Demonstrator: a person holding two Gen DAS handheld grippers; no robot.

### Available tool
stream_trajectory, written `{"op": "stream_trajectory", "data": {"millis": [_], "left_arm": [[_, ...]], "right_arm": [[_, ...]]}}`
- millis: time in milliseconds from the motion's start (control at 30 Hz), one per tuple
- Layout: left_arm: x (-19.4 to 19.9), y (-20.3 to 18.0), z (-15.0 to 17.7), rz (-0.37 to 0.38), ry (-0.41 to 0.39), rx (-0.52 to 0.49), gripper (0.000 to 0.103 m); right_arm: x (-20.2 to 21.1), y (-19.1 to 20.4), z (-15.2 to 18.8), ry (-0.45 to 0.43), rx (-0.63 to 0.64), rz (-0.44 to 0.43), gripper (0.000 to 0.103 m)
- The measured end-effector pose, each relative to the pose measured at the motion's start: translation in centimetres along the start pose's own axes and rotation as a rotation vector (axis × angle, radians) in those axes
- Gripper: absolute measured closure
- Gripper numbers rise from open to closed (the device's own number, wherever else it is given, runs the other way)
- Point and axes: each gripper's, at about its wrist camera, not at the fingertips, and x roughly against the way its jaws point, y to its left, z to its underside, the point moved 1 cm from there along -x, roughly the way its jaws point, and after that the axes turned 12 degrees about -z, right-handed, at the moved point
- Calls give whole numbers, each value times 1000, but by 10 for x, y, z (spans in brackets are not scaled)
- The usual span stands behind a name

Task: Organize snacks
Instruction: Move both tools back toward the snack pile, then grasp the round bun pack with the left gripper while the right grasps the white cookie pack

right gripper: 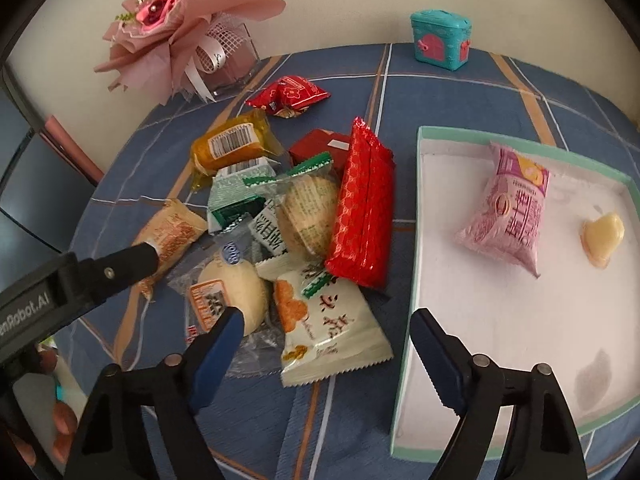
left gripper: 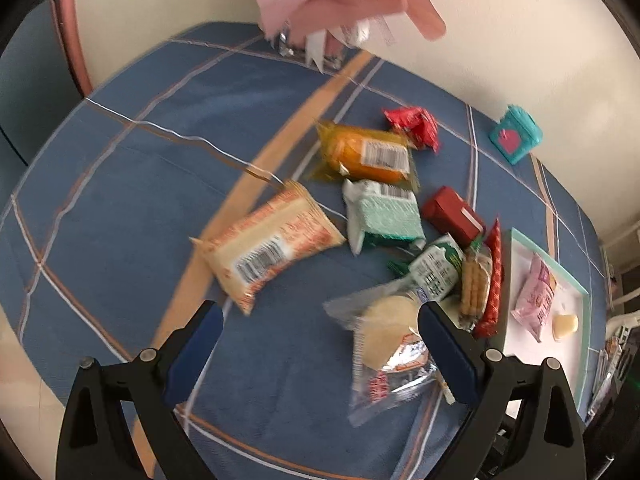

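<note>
**Right tongs are lined up on the white cracker packet, left ones sit over the round pastry**

Starting at the right gripper: its blue-padded jaws are spread wide with nothing clamped. Sitting right in the gap is the white crinkle-edged plastic packet with orange cracker pictures, flat on the blue checked tablecloth. Its long axis runs roughly from the jaws up toward the pile, so a straight push down and squeeze should catch it across the short side, I'd guess.

The left gripper is also released, holding nothing. The clear-wrapped round pale pastry lies between its jaws, hugging the right-hand finger; that view is blurry, so contact is hard to call.

Further out, the shallow white cardboard box with a mint-green rim sits just right of the cracker packet, so the right hand is clearly nearer for the drop. A pink plastic snack pouch and a small pale-yellow wrapped candy are already in it.
</note>
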Motion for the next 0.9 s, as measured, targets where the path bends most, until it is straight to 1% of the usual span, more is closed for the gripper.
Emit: {"op": "stream_trajectory", "data": {"millis": [33,133,200,333,400,467,600,633,667,700,767,900], "left_arm": [[-2,-3,0,8,9,-3,5],[-11,-13,1,48,53,-16,5],[-15,-20,2,55,71,-27,5],[-22,-30,4,60,92,-45,6],[-24,-35,5,64,102,-53,6],[-27,-40,5,71,111,-60,12],[-35,-45,8,73,146,-72,19],[-37,-45,8,69,152,-74,26],[-39,-46,9,66,163,-75,29],[-41,-47,10,76,171,-70,30],[-42,-45,11,88,178,-64,37],[-42,-45,13,84,179,-68,41]], "right_arm": [[-1,1,-1,2,12,9,18],[-2,1,-5,2,24,27,24],[-1,0,-7,-2,17,8,32],[-1,3,-10,3,40,6,36],[-5,4,-11,16,51,9,37],[-9,3,-11,30,53,9,37],[-18,2,-10,55,57,5,37],[-21,2,-10,62,59,8,38],[-23,2,-9,71,61,10,39],[-25,2,-8,75,64,11,42],[-30,1,-6,89,62,16,43],[-34,2,-5,92,68,18,43]]}}
